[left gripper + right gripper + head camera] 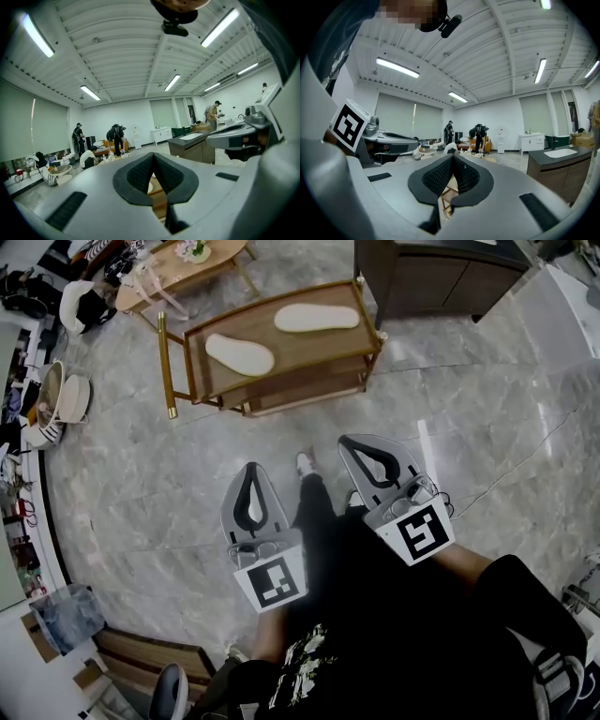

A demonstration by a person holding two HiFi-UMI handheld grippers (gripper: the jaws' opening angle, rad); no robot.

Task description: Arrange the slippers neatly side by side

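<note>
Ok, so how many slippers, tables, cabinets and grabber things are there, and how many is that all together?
Cream slippers: 2
Wooden table: 1
Dark cabinet: 1
Grippers, the left gripper and the right gripper: 2
Total: 6

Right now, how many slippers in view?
2. Both lie on the wooden table: left slipper toward the near edge, right slipper toward the far edge, apart, not parallel. Its lower shelf is partly hidden, so more could be there.
</note>
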